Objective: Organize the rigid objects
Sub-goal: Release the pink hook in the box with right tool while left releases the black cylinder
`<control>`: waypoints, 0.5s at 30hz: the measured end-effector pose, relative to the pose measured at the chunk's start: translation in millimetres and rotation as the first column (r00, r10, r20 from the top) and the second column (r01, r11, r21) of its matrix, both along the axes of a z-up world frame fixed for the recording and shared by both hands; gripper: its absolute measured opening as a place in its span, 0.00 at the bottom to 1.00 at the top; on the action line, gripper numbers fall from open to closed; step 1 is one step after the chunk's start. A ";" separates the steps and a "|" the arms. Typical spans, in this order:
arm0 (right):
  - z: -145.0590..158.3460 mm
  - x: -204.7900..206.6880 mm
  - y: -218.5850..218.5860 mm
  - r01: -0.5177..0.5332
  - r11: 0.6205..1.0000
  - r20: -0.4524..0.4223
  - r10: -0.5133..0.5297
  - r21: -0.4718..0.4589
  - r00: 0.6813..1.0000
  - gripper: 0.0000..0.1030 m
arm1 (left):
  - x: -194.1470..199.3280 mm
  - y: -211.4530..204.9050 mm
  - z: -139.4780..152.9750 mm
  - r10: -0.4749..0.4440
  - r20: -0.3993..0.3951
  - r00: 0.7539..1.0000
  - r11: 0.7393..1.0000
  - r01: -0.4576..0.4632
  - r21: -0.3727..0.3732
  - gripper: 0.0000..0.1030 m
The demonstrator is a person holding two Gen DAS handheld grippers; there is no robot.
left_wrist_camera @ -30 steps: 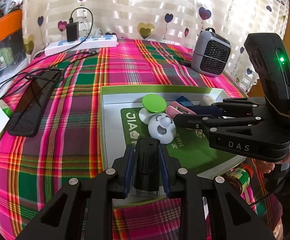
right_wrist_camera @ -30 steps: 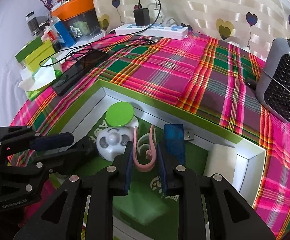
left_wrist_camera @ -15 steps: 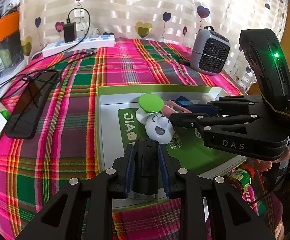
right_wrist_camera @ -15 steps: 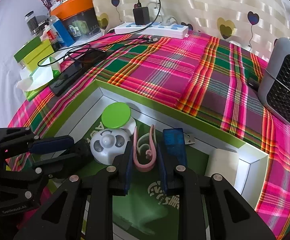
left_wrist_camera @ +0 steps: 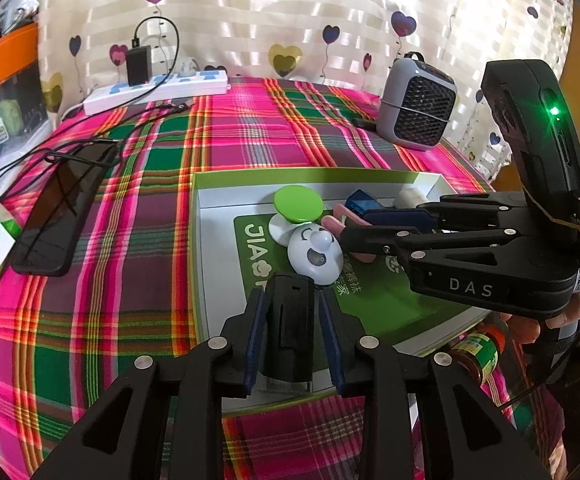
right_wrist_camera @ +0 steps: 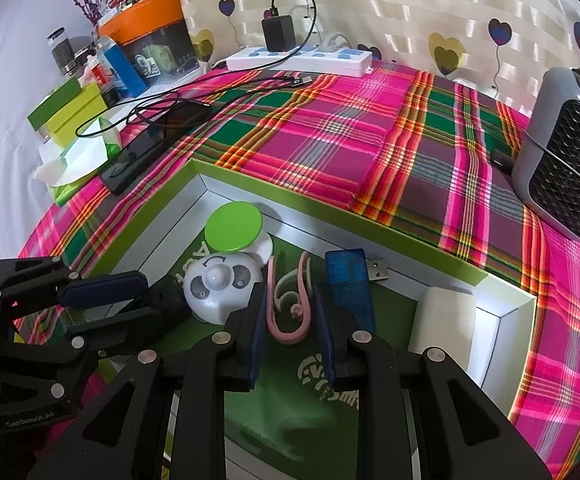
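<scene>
We see both views bright and sharp, lit by daylight through the pale striped curtain with heart prints [left_wrist_camera: 290, 12] at the table's far edge, where streaks blow out to white. The glossy black phone [left_wrist_camera: 58, 216] mirrors that glare. Shadows stay soft. Fisheye bending curves the pink-and-green plaid tablecloth [right_wrist_camera: 370, 140], and every corner falls to black.

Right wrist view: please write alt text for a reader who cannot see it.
The right gripper straddles a pink clip lying in a green-rimmed box on a plaid tablecloth. Beside the clip lie a blue USB stick, a white round toy and a green disc; the left gripper enters from the left.
</scene>
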State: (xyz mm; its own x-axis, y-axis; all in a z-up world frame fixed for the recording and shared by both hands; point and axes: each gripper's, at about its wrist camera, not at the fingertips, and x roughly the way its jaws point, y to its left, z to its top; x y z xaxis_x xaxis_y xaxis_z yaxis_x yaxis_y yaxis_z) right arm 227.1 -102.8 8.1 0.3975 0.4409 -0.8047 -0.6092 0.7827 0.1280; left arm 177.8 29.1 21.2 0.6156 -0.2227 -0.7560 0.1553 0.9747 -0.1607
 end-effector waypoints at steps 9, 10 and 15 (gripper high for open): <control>6.8 -8.4 -1.0 -0.006 1.000 0.017 0.005 0.012 1.000 0.31 | -9.4 1.1 5.1 0.000 0.014 1.000 1.000 0.000 -0.003 0.28; 7.6 -9.5 -1.1 -0.006 1.000 0.019 0.005 0.014 1.000 0.31 | -10.3 1.2 5.8 -0.001 0.016 1.000 1.000 0.001 -0.005 0.28; 11.4 -16.2 -3.4 -0.007 1.000 0.030 0.006 0.025 1.000 0.31 | -17.8 2.1 9.4 0.003 0.028 1.000 1.000 -0.003 -0.010 0.29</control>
